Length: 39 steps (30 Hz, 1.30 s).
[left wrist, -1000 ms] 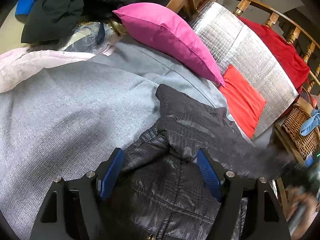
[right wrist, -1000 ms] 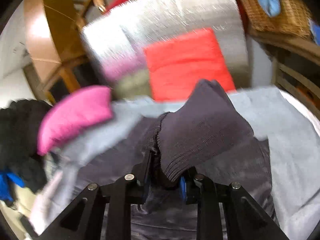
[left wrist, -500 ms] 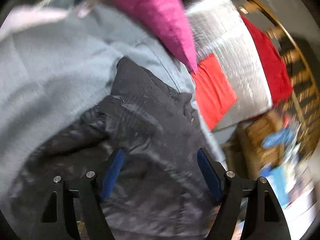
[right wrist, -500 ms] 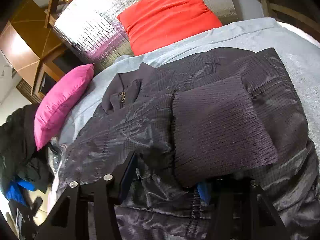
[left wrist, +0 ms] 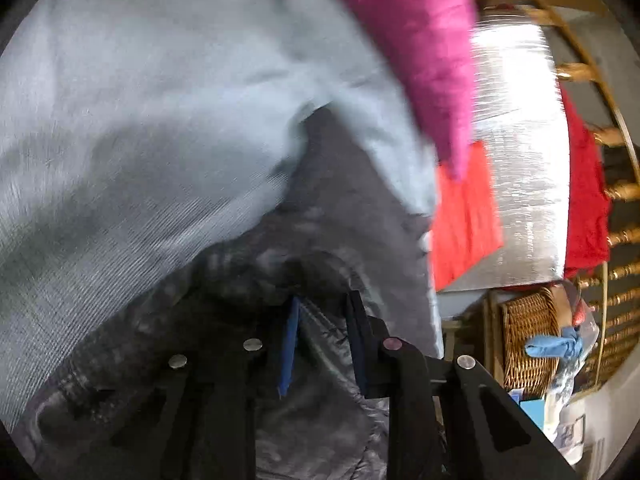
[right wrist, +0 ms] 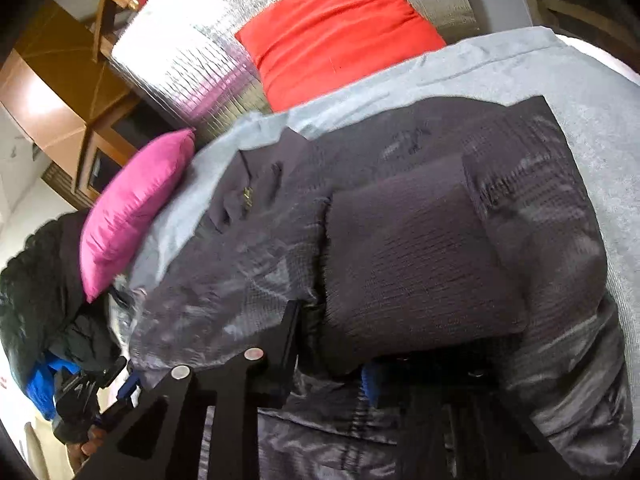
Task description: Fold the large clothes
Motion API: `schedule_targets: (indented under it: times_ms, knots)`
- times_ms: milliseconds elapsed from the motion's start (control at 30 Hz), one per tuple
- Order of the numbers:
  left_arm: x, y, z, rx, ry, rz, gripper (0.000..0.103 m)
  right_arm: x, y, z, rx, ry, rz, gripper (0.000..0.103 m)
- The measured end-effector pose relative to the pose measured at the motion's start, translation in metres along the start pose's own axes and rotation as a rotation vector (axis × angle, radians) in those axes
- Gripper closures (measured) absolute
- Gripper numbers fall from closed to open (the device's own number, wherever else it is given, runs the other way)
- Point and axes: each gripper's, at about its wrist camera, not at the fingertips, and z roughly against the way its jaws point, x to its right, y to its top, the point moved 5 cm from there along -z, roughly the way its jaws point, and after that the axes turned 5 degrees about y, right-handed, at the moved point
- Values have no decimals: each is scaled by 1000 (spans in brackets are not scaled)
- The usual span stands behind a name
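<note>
Jacket (right wrist: 400, 240), dark and shiny, lies spread on the grey blanket (right wrist: 500, 64), one knit-cuffed sleeve (right wrist: 416, 256) folded across its chest. Only the right view shows that sleeve, the collar zip and the black clothes pile (right wrist: 44, 280) beyond the jacket's collar end; the left view, blurred, alone shows the wicker basket (left wrist: 528, 344) past the jacket's edge. Left hand-held gripper (left wrist: 322, 336) is narrowed, pinching a fold of jacket fabric. Right hand-held gripper (right wrist: 332, 344) sits spread wide, the sleeve cuff draped over one finger. Behind the jacket: one pink pillow (right wrist: 132, 208), one red cushion (right wrist: 340, 24), one silver foil pad (right wrist: 192, 52).
</note>
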Motion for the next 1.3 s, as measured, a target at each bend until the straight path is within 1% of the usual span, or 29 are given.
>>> schedule_targets:
  times_ms: [33, 67, 100, 133, 167, 200, 233, 267, 333, 367, 400, 433, 467, 500, 567, 600, 667, 700, 733, 767, 800, 900, 1000, 1067, 1133, 1167, 1233, 1267, 1300]
  knots:
    - [0, 0, 1, -13, -22, 17, 74, 0, -3, -2, -11, -5, 5, 75]
    - [4, 0, 6, -10, -39, 12, 61, -2, -3, -3, -12, -7, 19, 74]
    - [11, 0, 13, 3, -50, -6, 43, -5, -3, -1, -6, -1, 29, 73]
    - [16, -1, 20, 13, -58, -18, 34, -5, -2, 2, 0, 11, 25, 72]
    - [19, -3, 25, 26, -65, -22, 15, -5, 0, 4, 3, 31, 5, 62]
    - [24, -3, 31, 63, -67, -22, 7, -5, 2, 7, 14, 53, -18, 55]
    - [23, -4, 32, 88, -57, -28, 7, -5, 3, 12, 34, 79, -41, 36]
    - [23, -1, 27, 103, -21, -36, 7, -5, 5, 16, 56, 102, -58, 35]
    - [13, 2, 13, 68, 16, 3, 11, -5, 6, 13, 46, 93, -75, 35]
    - [6, 5, 11, 73, 70, 29, 37, -6, 5, 10, 30, 83, -68, 37]
    - [0, 9, 12, 72, 126, 44, 83, -7, 4, 9, 19, 71, -56, 41]
    - [-4, 10, 14, 57, 114, 50, 88, -8, 4, 7, 7, 53, -47, 69]
    - [-4, 12, 20, 62, 80, 49, 89, -9, 5, 6, -5, 27, -40, 77]
    - [-3, 12, 27, 76, 61, 23, 89, -11, 6, 9, 3, 29, -29, 78]
    - [-7, 9, 28, 90, 86, -26, 89, -24, 7, 19, 31, 34, 33, 78]
    - [-13, 7, 22, 66, 104, -31, 88, -29, 5, 21, 36, 30, 72, 78]
    - [-13, 9, 20, 34, 77, -8, 82, -25, -4, 9, -4, -35, 102, 73]
    - [-9, 10, 22, 11, 76, -6, 70, -16, -10, 0, -42, -60, 90, 71]
    - [-4, 9, 25, -15, 75, -14, 63, -11, -14, -5, -55, -50, 80, 70]
    - [2, 7, 30, -32, 72, -32, 47, -8, -15, -2, -29, -14, 74, 66]
    - [10, 6, 40, -35, 75, -76, 37, -6, -14, 1, -12, 2, 71, 64]
    - [28, 14, 69, 38, 87, -197, 35, -5, -12, 1, -17, 36, 59, 58]
    - [42, 40, 67, 102, 103, -252, 28, -3, -11, 0, -20, 46, 36, 58]
    - [42, 72, 35, 75, 183, -241, 29, -6, -8, 0, -21, 48, 26, 58]
    - [48, 90, 4, 32, 200, -235, 30, -13, -4, 3, -6, 65, 49, 57]
    - [53, 93, -11, -7, 191, -251, 30, -19, -1, 6, 0, 46, 95, 57]
    - [57, 100, -37, -55, 212, -272, 36, -21, 0, 3, -8, 25, 135, 57]
    - [58, 102, -47, -63, 229, -263, 52, -18, -1, -1, -21, 16, 137, 61]
    - [63, 101, -55, -77, 220, -280, 84, -14, -3, -5, -37, 12, 135, 65]
